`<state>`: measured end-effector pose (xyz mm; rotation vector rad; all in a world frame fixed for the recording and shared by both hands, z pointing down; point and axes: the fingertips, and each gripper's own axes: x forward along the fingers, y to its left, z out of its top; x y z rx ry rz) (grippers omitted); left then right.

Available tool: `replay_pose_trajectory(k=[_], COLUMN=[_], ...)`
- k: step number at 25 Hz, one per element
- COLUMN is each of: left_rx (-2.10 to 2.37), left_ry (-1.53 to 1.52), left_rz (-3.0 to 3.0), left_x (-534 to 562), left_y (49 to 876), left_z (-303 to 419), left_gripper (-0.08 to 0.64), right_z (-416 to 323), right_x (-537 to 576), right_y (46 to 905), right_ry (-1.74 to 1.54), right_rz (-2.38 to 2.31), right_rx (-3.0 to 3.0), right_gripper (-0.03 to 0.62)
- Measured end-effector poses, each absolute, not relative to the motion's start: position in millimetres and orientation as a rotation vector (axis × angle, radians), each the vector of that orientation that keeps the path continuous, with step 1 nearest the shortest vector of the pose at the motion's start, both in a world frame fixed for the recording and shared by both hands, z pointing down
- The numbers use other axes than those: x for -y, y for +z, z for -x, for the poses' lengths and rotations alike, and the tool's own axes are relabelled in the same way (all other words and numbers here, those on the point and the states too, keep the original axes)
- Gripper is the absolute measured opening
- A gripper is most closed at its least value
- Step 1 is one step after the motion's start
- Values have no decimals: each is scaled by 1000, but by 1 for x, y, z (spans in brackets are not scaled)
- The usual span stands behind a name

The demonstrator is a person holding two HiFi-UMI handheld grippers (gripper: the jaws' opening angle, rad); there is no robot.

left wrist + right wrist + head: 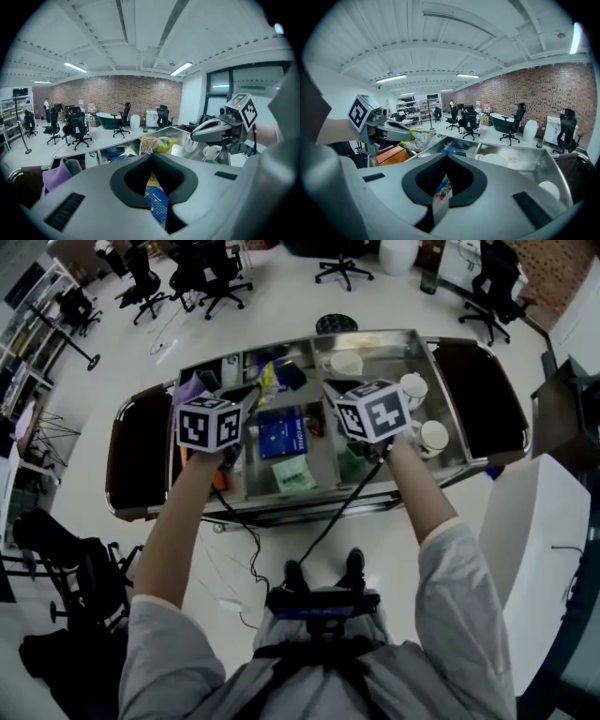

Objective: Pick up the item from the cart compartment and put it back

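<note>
My left gripper (251, 393) is shut on the edge of a yellow-green snack bag (266, 379), held above the steel cart's (441, 362) back left compartments. In the left gripper view the bag (157, 144) shows just past the closed jaw tips (151, 157). The right gripper view shows that left gripper (408, 133) pinching the bag (417, 139) from the side. My right gripper (330, 390) hovers over the cart's middle, shut with nothing in it; its jaws (447, 158) meet. It also appears in the left gripper view (193, 136).
The cart holds a blue package (281, 434), a green packet (293, 476), an orange box (391, 154), a purple cloth (192, 388), a white bowl (345, 362) and two white cups (433, 437). Office chairs (220, 273) stand beyond it. A white panel (534, 521) stands at right.
</note>
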<state>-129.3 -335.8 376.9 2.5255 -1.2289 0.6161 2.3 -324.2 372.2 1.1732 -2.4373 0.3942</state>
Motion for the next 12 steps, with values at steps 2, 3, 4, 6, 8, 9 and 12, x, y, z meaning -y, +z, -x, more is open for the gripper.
replay_pose_trajectory(k=[2, 3, 4, 6, 8, 9, 12], left_rx=[1267, 1285, 1303, 1343, 1381, 1396, 1436], left_ry=[563, 536, 510, 469, 432, 413, 383], left_rz=[-2544, -2552, -2559, -2573, -2582, -2585, -2593], left_x=[319, 310, 301, 284, 268, 260, 238], left_y=[370, 367, 363, 357, 352, 350, 348], left_z=[136, 138, 141, 147, 154, 157, 164], left_gripper=[15, 15, 15, 15, 15, 15, 15], right_z=[-4, -4, -4, -3, -1, 0, 2], right_x=[316, 311, 305, 293, 279, 273, 254], right_y=[367, 364, 360, 353, 348, 347, 344], right_ry=[392, 384, 374, 355, 348, 345, 339], right_rz=[-1182, -1186, -1189, -1188, -1180, -1175, -1170], right_rx=[2456, 2468, 2481, 2507, 2537, 2553, 2587], right_gripper=[9, 9, 9, 9, 9, 9, 9])
